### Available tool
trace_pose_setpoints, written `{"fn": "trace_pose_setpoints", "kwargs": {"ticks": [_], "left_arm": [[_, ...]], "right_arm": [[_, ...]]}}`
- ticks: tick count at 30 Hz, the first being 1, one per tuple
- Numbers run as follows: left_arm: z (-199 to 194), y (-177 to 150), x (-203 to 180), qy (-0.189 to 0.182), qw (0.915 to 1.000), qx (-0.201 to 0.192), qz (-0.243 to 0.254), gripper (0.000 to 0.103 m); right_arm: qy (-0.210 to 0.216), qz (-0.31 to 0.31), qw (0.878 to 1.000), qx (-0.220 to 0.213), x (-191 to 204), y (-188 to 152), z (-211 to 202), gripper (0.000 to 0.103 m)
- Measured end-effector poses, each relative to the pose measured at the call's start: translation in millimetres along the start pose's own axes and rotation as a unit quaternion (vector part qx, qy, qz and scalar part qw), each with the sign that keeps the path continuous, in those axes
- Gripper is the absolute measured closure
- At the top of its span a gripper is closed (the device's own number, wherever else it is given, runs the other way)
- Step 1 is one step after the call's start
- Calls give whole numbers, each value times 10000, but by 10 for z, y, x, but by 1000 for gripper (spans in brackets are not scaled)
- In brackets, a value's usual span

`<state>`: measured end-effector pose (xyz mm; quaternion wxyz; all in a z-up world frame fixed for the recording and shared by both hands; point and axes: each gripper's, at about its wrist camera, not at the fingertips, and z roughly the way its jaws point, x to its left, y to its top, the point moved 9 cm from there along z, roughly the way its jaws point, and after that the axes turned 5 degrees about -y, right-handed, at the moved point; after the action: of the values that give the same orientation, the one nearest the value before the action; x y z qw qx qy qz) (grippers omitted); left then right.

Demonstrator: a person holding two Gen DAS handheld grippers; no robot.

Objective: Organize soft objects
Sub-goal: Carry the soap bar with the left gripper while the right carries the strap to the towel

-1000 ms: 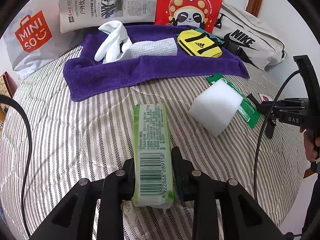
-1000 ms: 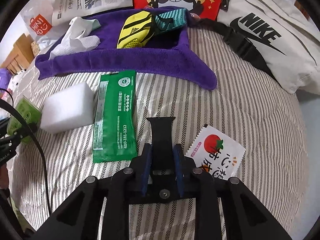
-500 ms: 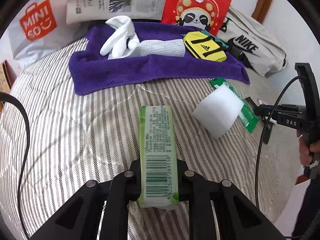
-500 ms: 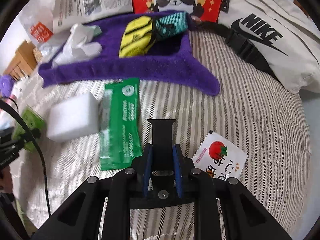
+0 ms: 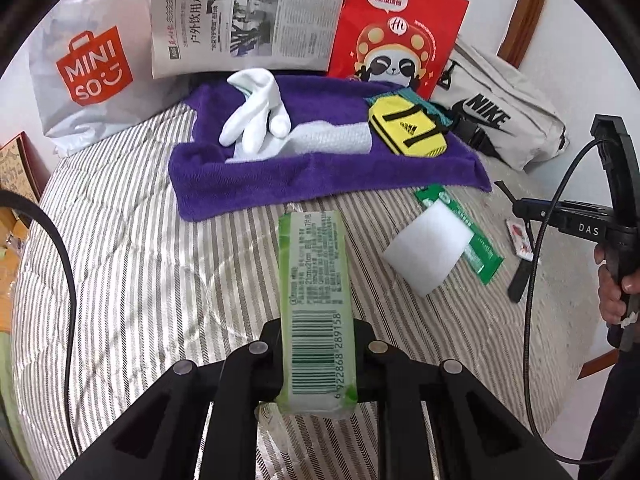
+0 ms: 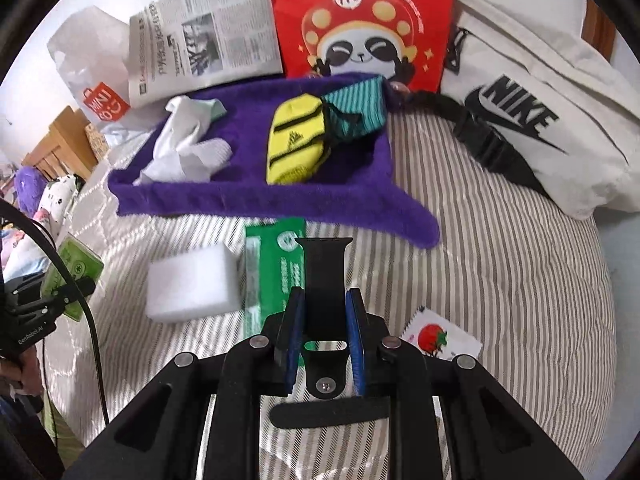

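Beyond the tissue pack [image 5: 316,308] and black strap [image 6: 325,280] the fingers grip, a white sponge [image 5: 428,252] lies before the purple towel [image 5: 280,176].

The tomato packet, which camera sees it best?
The right wrist view. There the tomato packet lies close on the striped bedcover, with its red tomato picture clear. In the left wrist view the tomato packet is tiny, far off and partly behind a cable.

Purple towel [image 5: 320,176], yellow-black sock [image 5: 404,132], grey-and-white striped bedspread [image 5: 160,280].
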<state>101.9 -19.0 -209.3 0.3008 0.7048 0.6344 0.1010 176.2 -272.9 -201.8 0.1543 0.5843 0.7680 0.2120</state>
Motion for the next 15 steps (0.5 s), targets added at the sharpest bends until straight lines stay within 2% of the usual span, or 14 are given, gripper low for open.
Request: {"fn": "trace_pose_setpoints", "kwargs": {"ticks": [15], "left_arm": [[-99, 455, 23, -84, 9998, -181, 85, 87]], "right_arm": [[96, -15, 9998, -170, -3, 638, 47, 82]]}}
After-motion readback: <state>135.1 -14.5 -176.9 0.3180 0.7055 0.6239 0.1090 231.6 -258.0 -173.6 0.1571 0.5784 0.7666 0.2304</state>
